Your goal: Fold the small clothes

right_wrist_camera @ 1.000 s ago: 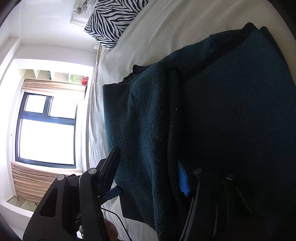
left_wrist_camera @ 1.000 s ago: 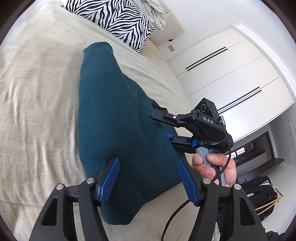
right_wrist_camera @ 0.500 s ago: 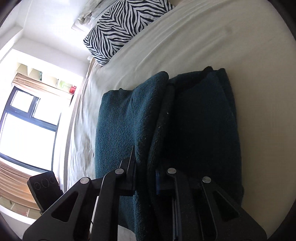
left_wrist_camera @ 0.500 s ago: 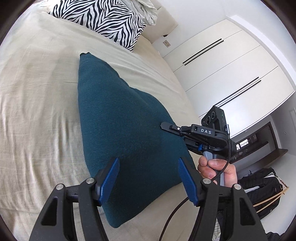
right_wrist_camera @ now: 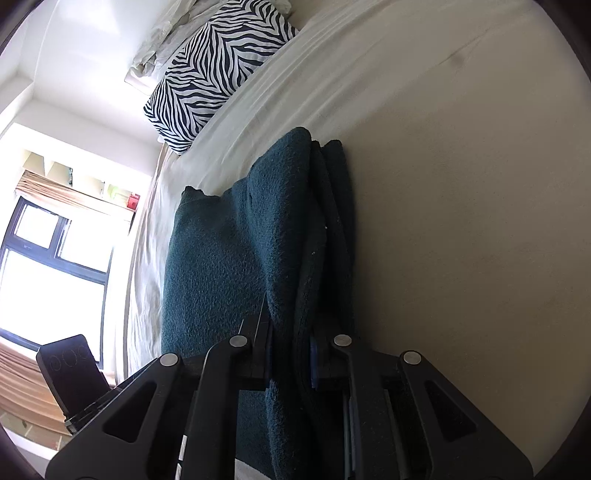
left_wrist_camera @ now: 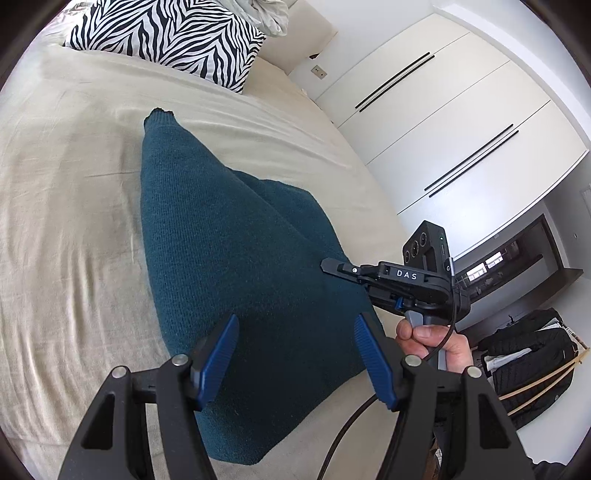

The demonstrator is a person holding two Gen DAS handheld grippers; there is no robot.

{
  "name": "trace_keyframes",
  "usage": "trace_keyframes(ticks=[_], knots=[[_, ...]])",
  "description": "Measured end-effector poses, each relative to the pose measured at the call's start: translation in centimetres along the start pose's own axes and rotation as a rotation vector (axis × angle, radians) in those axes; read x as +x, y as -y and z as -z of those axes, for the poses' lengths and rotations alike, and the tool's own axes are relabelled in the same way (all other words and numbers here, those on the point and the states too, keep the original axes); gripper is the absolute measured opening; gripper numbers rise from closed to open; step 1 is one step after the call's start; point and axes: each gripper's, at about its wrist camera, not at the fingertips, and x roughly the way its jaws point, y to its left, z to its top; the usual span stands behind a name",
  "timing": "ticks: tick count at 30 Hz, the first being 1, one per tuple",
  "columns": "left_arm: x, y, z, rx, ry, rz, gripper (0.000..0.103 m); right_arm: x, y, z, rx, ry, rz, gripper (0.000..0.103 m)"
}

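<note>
A dark teal knitted garment [left_wrist_camera: 229, 251] lies folded on the beige bed sheet [left_wrist_camera: 66, 206]. My left gripper [left_wrist_camera: 295, 350] is open and empty, held just above the garment's near end, blue pads apart. My right gripper [right_wrist_camera: 290, 354] is shut on the garment's folded edge [right_wrist_camera: 291, 258], with layers of cloth bunched between the fingers. In the left wrist view the right gripper [left_wrist_camera: 332, 266] grips the garment's right edge, held by a hand [left_wrist_camera: 432, 343].
A zebra-striped pillow [left_wrist_camera: 166, 33] lies at the head of the bed; it also shows in the right wrist view [right_wrist_camera: 218, 70]. White wardrobe doors [left_wrist_camera: 443, 129] stand beyond the bed. A black bag [left_wrist_camera: 528, 365] sits on the floor. A window [right_wrist_camera: 48, 266] is at the left.
My right gripper has closed on the garment's edge and lowered it flat onto the bed. The garment has gone from raised and draped to lying folded. My left gripper has stayed open.
</note>
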Motion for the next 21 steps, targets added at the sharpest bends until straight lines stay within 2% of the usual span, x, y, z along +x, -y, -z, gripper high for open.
trace_keyframes(ticks=[4,7,9,12,15,16,18,20,21], knots=[[0.8,0.7,-1.3,0.036,-0.001,-0.02,0.067,0.3,0.9,-0.4,0.02,0.011,-0.001,0.012],[1.7,1.1,-2.5,0.049,0.008,-0.041,0.067,1.1,1.6,-0.2,0.001,-0.015,0.005,0.012],[2.2,1.1,-3.5,0.05,0.025,-0.061,0.067,1.2,2.6,0.0,0.034,-0.019,-0.028,0.012],[3.5,0.8,-5.5,0.069,0.036,-0.124,0.067,1.1,2.8,0.2,0.037,-0.01,-0.053,0.012],[5.5,-0.7,-6.5,0.053,-0.016,-0.175,0.065,1.0,2.6,0.2,0.038,-0.008,-0.06,0.014],[6.3,-1.5,-6.7,0.04,-0.041,-0.19,0.063,0.8,2.4,0.2,0.04,-0.013,-0.053,0.016],[6.7,-2.1,-6.6,0.042,-0.039,-0.186,0.061,0.0,2.0,-0.3,0.053,-0.01,-0.004,0.018],[6.9,-2.0,-6.3,0.057,-0.042,-0.192,0.061,-1.8,0.6,-1.0,0.028,0.044,0.071,0.022],[7.0,-2.0,-6.2,0.065,-0.047,-0.193,0.061,-2.7,-0.5,-1.5,0.004,0.082,0.078,0.022]])
